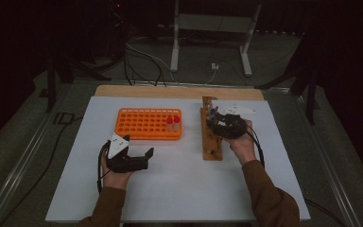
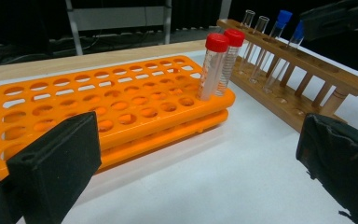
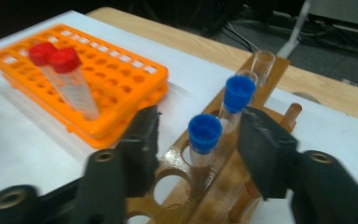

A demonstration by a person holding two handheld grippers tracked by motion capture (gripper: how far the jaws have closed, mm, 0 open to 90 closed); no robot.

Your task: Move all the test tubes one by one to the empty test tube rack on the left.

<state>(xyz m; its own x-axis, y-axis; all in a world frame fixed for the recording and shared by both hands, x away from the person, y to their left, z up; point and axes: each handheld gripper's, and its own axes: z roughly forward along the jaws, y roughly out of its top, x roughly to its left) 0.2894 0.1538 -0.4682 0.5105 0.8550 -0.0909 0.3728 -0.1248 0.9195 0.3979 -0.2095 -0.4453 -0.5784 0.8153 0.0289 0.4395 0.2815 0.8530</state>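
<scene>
An orange tube rack (image 1: 144, 124) lies on the white table and holds two red-capped tubes (image 1: 172, 122) at its right end. To its right runs a wooden rack (image 1: 211, 142) with two blue-capped tubes (image 3: 237, 93) and two uncapped clear tubes (image 3: 263, 60). My right gripper (image 1: 220, 124) is open, a jaw on either side of the nearer blue-capped tube (image 3: 204, 135), with a gap on both sides. My left gripper (image 1: 132, 153) rests open near the table's front left, nothing between its jaws, facing the orange rack (image 2: 98, 98) and the red-capped tubes (image 2: 216, 60).
The white table top (image 1: 179, 189) sits on a wooden board (image 1: 170, 91) whose back edge shows. Behind it, cables (image 1: 142, 61) and a white stand's legs (image 1: 212, 47) are on the grey floor. Most holes in the orange rack hold nothing.
</scene>
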